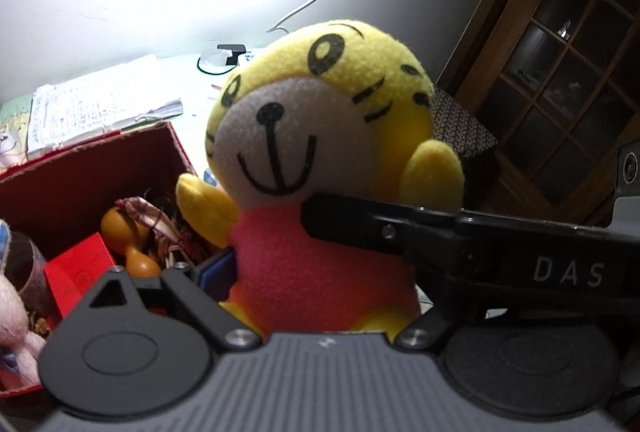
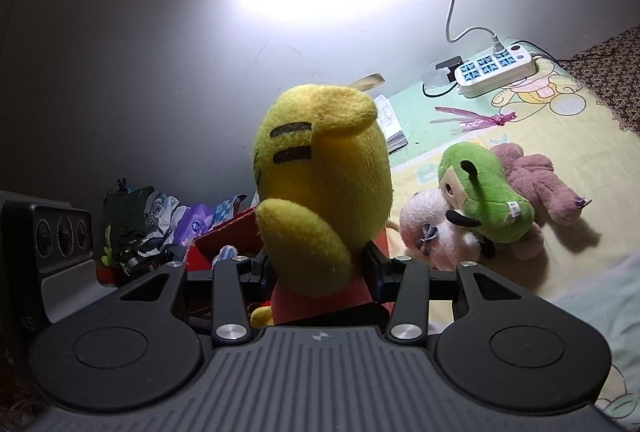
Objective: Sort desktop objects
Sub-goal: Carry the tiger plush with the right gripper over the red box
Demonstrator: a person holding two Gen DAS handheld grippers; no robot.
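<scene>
The right gripper (image 2: pixel 320 274) is clamping the yellow tiger plush (image 2: pixel 320 192) at its red torso, jaws pressing both sides. The left gripper (image 1: pixel 276 264) is also bracketing that torso (contact cannot be confirmed), beside the red box (image 1: pixel 80 168).

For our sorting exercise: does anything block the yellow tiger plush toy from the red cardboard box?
Nothing visible: the yellow tiger plush toy, in the right gripper, is beside the open red cardboard box.
</scene>
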